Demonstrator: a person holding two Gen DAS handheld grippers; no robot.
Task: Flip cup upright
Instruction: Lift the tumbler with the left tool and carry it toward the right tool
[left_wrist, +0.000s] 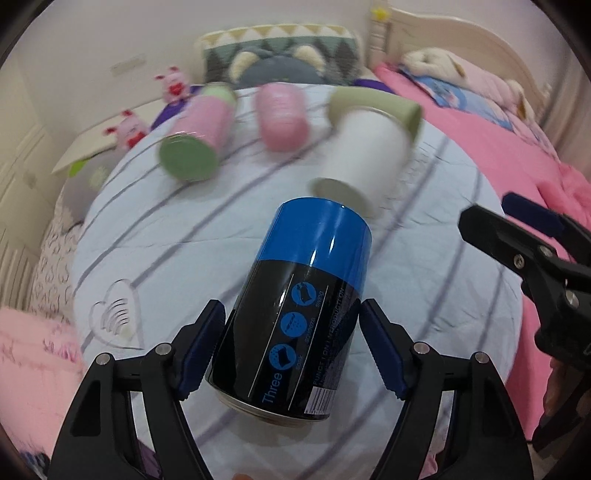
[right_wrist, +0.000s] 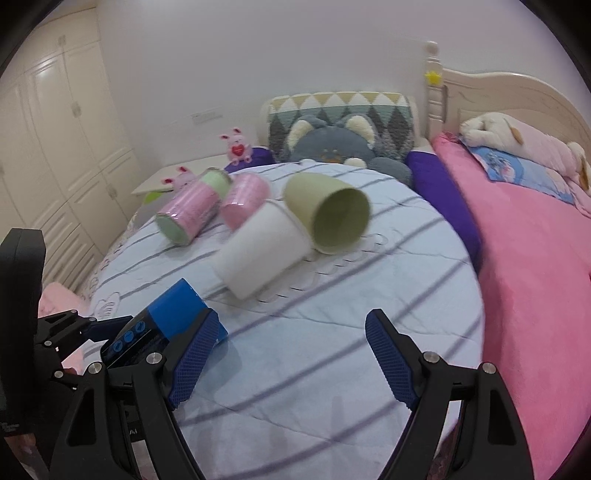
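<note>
A blue and black cup (left_wrist: 295, 310) lies on its side on the pale striped quilt (left_wrist: 155, 251), between the fingers of my left gripper (left_wrist: 291, 347). The jaws stand open around its black lower half, with a small gap on the right side. The cup also shows in the right wrist view (right_wrist: 166, 325), low at the left. My right gripper (right_wrist: 288, 354) is open and empty above the quilt (right_wrist: 332, 350). A white cup (right_wrist: 258, 251), a green cup (right_wrist: 328, 218) and two pink cups (right_wrist: 188, 216) (right_wrist: 243, 203) lie tipped over further back.
A pink blanket (right_wrist: 535, 295) covers the bed at the right. A grey cat cushion (right_wrist: 332, 144) and small plush toys (right_wrist: 238, 146) sit at the back. A cream wardrobe (right_wrist: 55, 147) stands at the left. The right gripper's body (left_wrist: 535, 266) shows at the right of the left wrist view.
</note>
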